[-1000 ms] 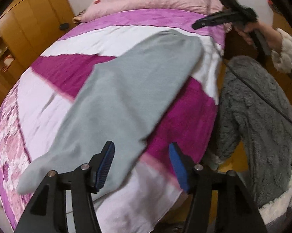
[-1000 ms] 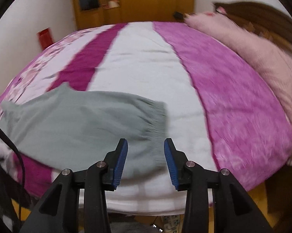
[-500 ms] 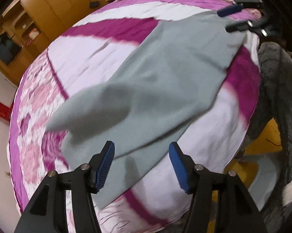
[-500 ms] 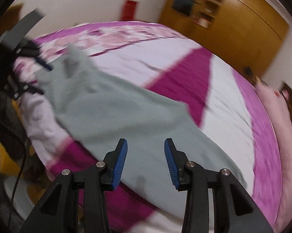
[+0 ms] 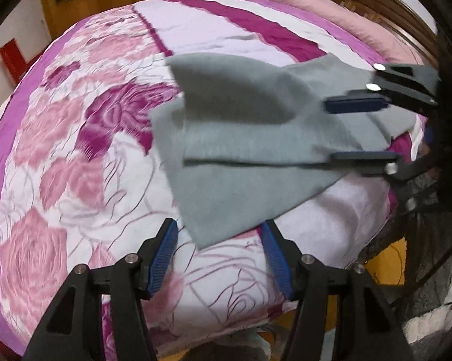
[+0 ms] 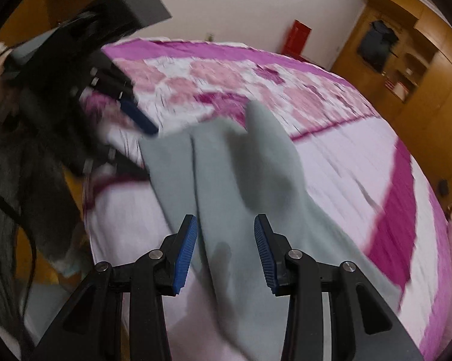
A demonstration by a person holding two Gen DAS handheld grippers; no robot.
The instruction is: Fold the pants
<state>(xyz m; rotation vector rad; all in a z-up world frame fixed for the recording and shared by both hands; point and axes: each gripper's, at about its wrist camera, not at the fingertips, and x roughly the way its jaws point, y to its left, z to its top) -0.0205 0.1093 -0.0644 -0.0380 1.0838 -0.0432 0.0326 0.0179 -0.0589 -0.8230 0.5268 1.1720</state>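
Grey pants point(image 5: 250, 144) lie on the bed near its front edge, two leg ends pointing left, the upper one lifted into a bump. My left gripper point(image 5: 218, 257) is open and empty, hovering just before the lower leg's corner. My right gripper point(image 5: 361, 131) enters from the right, open, its blue pads over the pants. In the right wrist view the right gripper point(image 6: 226, 251) is open above the grey pants point(image 6: 250, 186), and the left gripper point(image 6: 135, 117) shows at upper left by the leg ends.
The bed has a pink, white and magenta floral quilt point(image 5: 60, 156). A pink pillow point(image 5: 331, 9) lies at the headboard. Wooden wardrobes point(image 6: 406, 45) stand along the wall. A person in dark fleece point(image 5: 430, 300) stands at the bed's edge.
Both grippers have swung toward the leg end of the pants. The views turned; the leg ends now lie close before my left gripper, and my right gripper is over the pants.
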